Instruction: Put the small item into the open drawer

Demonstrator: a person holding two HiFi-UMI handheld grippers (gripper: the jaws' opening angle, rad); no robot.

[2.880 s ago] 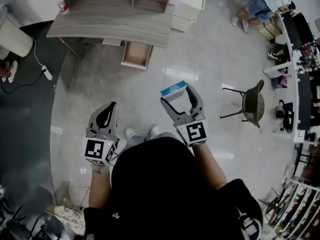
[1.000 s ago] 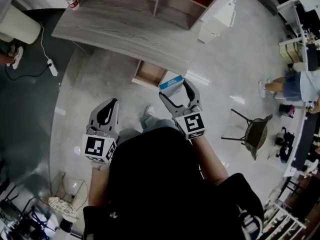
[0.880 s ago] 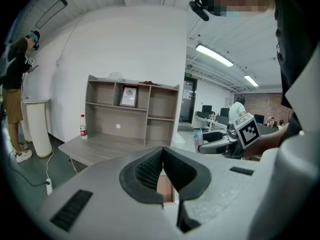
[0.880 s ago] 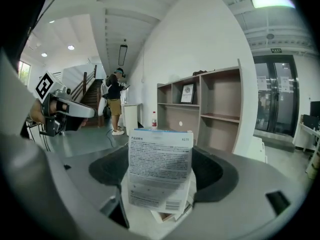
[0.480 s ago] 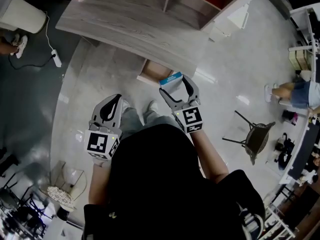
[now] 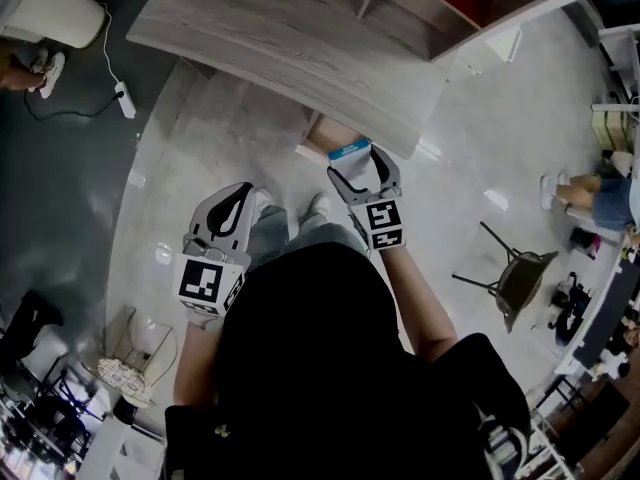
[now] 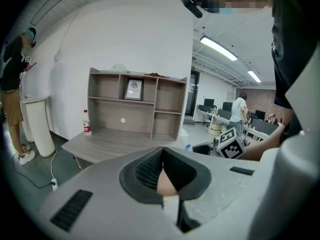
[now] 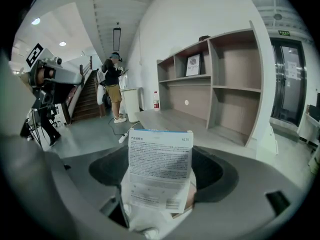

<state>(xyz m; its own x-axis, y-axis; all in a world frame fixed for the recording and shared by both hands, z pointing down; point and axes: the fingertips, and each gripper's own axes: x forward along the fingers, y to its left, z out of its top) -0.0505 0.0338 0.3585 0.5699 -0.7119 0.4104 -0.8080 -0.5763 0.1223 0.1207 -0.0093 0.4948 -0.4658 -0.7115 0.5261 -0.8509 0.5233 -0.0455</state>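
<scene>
Squarely pinched in the right gripper [image 6: 360, 171]: a small box [image 6: 349, 151], white with a blue top edge, standing up out of the jaws, printed face toward that gripper's camera. Held right at the open drawer [image 6: 318, 134], overlapping its front corner in the head view; impossible to tell whether over it or just short of it. Left gripper [image 6: 228, 208] pressed together on nothing, lower and to the left, well apart from the box. Drawer pulled out from under a grey wood-grain worktop [image 6: 290, 38], with an open shelf unit [image 6: 415, 23] on top and a bottle [image 7: 87, 122] near the worktop's left end. Below, a glossy pale floor [image 6: 200, 138]; power strip [image 6: 124, 98] with a white cable at left, dark chair [image 6: 520, 278] at right.
</scene>
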